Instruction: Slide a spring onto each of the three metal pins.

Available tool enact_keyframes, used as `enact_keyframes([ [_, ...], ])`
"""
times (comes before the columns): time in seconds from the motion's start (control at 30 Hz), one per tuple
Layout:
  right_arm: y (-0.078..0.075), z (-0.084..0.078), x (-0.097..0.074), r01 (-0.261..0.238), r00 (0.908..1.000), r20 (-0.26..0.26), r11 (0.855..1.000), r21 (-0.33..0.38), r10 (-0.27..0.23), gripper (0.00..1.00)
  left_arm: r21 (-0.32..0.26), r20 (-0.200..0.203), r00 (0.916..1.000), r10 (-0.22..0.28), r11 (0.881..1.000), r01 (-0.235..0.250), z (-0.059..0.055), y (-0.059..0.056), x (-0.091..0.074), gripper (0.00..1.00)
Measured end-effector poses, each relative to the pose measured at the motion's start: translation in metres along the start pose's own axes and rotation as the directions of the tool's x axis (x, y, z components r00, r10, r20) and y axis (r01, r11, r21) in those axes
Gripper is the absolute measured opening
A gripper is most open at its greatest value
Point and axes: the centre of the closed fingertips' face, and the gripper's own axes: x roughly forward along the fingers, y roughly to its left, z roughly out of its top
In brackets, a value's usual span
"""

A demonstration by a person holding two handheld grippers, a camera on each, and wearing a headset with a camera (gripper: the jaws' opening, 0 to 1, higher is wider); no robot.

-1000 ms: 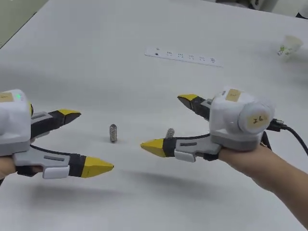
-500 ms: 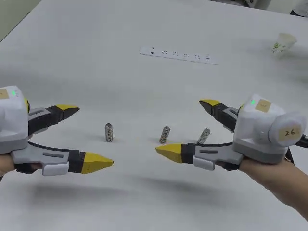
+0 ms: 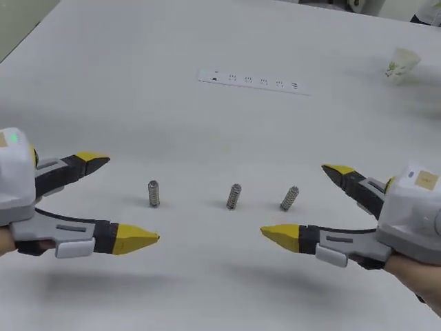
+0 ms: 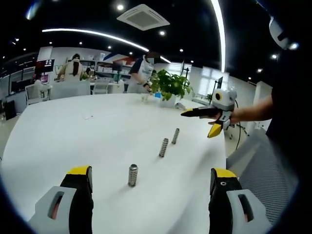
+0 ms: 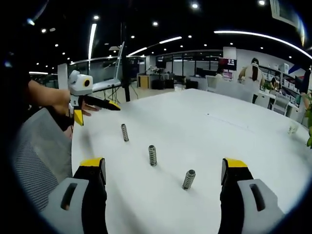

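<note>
Three short metal springs stand in a row on the white table: left spring (image 3: 153, 194), middle spring (image 3: 234, 196), and right spring (image 3: 289, 198), which leans a little. No bare pin shows. My left gripper (image 3: 129, 198) is open just left of the left spring, nothing between its fingers. My right gripper (image 3: 296, 201) is open, its fingers on either side of the right spring without touching it. In the left gripper view the nearest spring (image 4: 132, 175) sits between the open jaws. In the right gripper view the leaning spring (image 5: 188, 179) is closest.
A white power strip (image 3: 251, 81) lies farther back on the table. A paper cup (image 3: 398, 63) stands at the far right. A potted plant (image 4: 168, 85) and people are beyond the table's far end.
My right gripper has drawn back to the right and toward me, uncovering the middle and right springs. The left gripper has barely moved.
</note>
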Motion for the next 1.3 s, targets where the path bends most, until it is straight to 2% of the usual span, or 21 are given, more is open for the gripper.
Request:
enact_keyframes([
  [0.03, 0.000, -0.004, -0.002, -0.002, 0.9999, -0.011, 1.000, 0.004, 0.002, 0.99, -0.002, 0.000, 1.0000, 0.001, 1.000, -0.001, 0.000, 0.000, -0.001, 0.98],
  [0.33, -0.002, -0.016, -0.016, -0.010, 0.9999, -0.007, 0.999, 0.041, 0.011, 0.99, -0.001, 0.002, 0.9999, 0.012, 1.000, -0.012, 0.002, 0.001, -0.005, 0.98],
  [0.53, -0.005, -0.020, -0.021, 0.006, 1.0000, -0.006, 0.998, 0.055, -0.006, 0.99, -0.003, -0.002, 0.9999, 0.015, 1.000, -0.015, 0.000, -0.001, -0.007, 0.98],
  [0.6, -0.006, -0.023, -0.021, 0.010, 0.9997, -0.024, 0.999, 0.051, -0.009, 0.99, -0.002, -0.003, 0.9998, 0.017, 1.000, -0.017, 0.000, -0.002, -0.008, 0.98],
  [0.77, -0.005, -0.022, -0.023, 0.015, 0.9998, -0.011, 0.998, 0.061, -0.014, 0.99, -0.005, 0.000, 0.9997, 0.024, 1.000, -0.024, 0.000, -0.002, -0.010, 0.98],
  [1.3, -0.011, -0.028, -0.028, 0.035, 0.9991, -0.025, 0.997, 0.075, -0.033, 0.99, -0.019, 0.004, 0.9995, 0.032, 0.999, -0.032, -0.003, -0.002, -0.013, 0.98],
])
